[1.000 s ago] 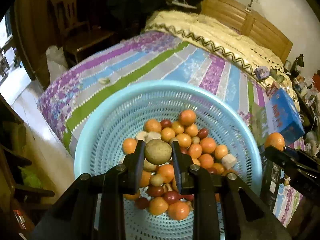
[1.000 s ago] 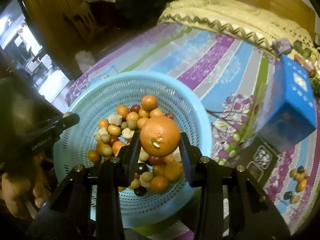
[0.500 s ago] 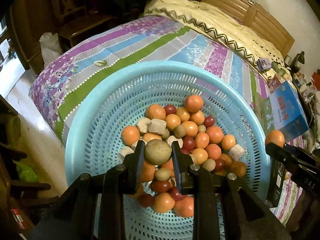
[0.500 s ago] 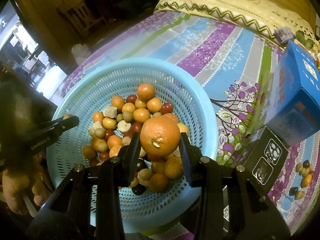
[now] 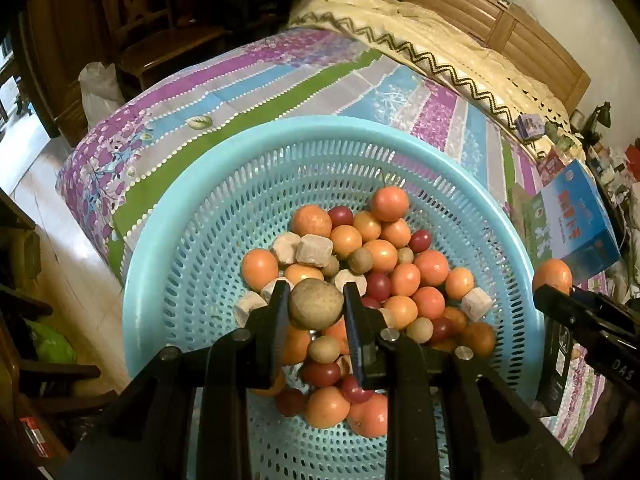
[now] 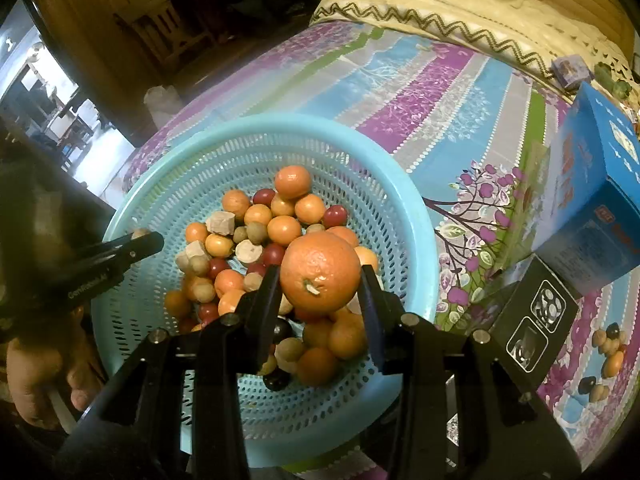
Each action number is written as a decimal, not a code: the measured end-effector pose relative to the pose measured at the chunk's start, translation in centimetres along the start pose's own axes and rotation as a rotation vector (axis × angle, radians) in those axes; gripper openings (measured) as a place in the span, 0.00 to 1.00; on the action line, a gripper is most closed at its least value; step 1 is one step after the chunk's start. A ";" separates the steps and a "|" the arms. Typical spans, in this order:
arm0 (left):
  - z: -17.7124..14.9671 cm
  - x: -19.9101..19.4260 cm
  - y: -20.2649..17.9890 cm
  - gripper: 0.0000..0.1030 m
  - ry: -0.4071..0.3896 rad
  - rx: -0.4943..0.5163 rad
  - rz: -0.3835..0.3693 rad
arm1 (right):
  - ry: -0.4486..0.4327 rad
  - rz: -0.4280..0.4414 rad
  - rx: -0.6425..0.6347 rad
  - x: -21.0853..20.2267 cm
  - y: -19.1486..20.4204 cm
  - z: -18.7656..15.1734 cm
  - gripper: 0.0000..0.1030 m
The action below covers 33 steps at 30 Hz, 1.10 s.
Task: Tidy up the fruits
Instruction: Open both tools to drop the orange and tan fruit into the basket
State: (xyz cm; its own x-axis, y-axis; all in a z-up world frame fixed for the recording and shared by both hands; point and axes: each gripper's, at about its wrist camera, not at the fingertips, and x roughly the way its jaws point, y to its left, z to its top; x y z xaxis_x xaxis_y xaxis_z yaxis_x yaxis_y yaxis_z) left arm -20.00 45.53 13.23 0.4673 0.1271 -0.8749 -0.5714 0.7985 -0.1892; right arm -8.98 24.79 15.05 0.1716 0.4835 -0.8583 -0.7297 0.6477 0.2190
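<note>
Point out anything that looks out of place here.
A few small fruits lie loose on the bedspread, right of the black box, outside the blue basket holding the rest.

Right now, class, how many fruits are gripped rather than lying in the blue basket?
2: a brownish round fruit in the left gripper, an orange in the right gripper. No others seem hidden.

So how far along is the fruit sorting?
Mostly undone. A small pile of fruit lies on the bedspread. The left gripper holds a brown fruit, the right gripper an orange. The blue basket remains heaped.
</note>
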 end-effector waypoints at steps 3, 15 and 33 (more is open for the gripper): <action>0.0 0.0 0.1 0.26 0.000 0.002 -0.001 | 0.003 0.005 -0.004 0.1 0.1 0.1 0.38; 0.0 0.3 0.0 0.57 0.001 -0.001 0.001 | -0.011 0.010 -0.018 -0.3 0.1 0.1 0.54; -0.2 -0.8 -1.2 0.66 -0.026 0.015 -0.001 | -0.183 -0.150 -0.127 -4.4 1.0 0.0 0.69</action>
State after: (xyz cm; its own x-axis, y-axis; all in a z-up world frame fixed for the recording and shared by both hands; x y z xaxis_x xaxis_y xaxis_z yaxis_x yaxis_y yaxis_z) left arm -19.86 44.38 14.06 0.4853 0.1418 -0.8628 -0.5612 0.8071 -0.1831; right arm -10.49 23.33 18.99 0.3919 0.4937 -0.7763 -0.7625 0.6465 0.0262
